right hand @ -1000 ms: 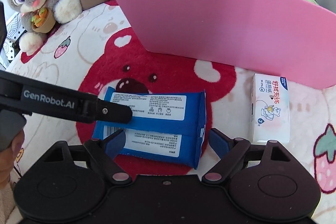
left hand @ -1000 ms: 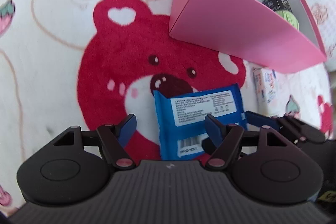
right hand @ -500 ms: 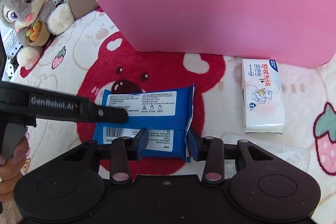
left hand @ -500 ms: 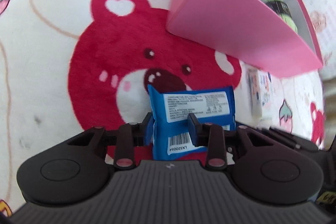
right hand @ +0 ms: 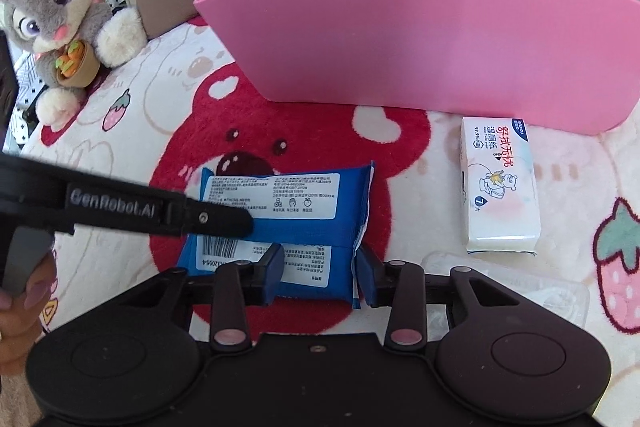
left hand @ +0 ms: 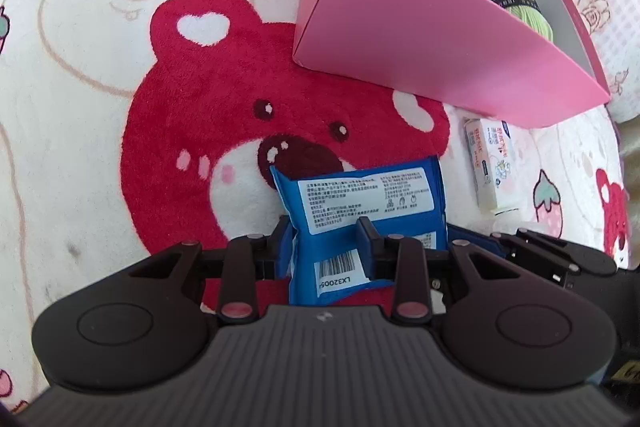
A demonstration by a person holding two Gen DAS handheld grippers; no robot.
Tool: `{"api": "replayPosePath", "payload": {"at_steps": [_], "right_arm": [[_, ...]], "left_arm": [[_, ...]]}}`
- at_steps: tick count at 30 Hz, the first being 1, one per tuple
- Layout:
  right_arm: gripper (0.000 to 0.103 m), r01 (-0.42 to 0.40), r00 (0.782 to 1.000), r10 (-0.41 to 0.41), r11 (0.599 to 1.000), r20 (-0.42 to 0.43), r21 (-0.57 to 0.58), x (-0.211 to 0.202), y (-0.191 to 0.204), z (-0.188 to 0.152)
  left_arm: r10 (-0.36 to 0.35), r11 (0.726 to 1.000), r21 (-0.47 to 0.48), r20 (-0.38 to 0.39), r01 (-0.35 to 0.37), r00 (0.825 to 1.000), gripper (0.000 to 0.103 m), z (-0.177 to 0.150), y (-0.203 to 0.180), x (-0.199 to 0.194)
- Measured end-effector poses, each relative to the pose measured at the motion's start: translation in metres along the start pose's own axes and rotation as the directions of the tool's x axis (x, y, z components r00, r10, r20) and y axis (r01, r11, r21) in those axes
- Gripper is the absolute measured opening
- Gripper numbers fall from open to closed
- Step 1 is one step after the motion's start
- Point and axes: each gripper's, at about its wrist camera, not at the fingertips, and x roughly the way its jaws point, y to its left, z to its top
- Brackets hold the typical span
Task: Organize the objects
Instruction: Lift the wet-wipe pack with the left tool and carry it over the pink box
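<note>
Left gripper (left hand: 326,235) and right gripper (right hand: 318,267) both clamp the blue wipes pack (right hand: 288,223); pink box (right hand: 420,39) sits just ahead.

The pink box (right hand: 420,39) wall blocks twelve o'clock; the white tissue pack (right hand: 500,187) crowds two o'clock; nine o'clock rug (left hand: 72,131) seems open.

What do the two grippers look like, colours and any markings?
Both are matte black with ribbed bodies, round side discs and pink-capped pivots. The left gripper and right gripper have blue finger pads. The left's side reads "GenRobot.AI" in the right wrist view.
</note>
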Motion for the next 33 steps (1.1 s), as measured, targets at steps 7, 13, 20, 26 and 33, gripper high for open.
{"api": "replayPosePath", "payload": {"at_steps": [7,13,20,26,33], "right_arm": [[0.044,0.02,1.0,-0.02,1.0,0.0,-0.014,-0.005,0.003,-0.005],[0.044,0.012,1.0,-0.012,1.0,0.007,-0.01,-0.007,0.002,-0.004],[0.044,0.004,1.0,-0.004,1.0,0.019,-0.021,-0.017,0.009,-0.001],[0.048,0.026,0.999,-0.026,0.999,0.018,-0.021,-0.034,0.018,-0.007],[0.049,0.032,0.999,-0.032,0.999,0.034,-0.023,-0.067,0.024,-0.007]], "left_arm": [[-0.055,0.998,0.023,-0.016,0.055,0.998,0.032,-0.008,0.002,-0.004],[-0.08,0.997,0.025,0.016,0.079,0.997,0.032,-0.01,0.002,-0.012],[-0.07,0.998,-0.002,0.073,0.071,0.995,0.032,-0.013,-0.002,-0.028],[-0.08,0.997,0.007,0.079,0.08,0.994,0.032,-0.021,-0.012,-0.042],[-0.119,0.991,0.069,0.083,0.114,0.989,0.032,-0.024,-0.026,-0.073]]}}
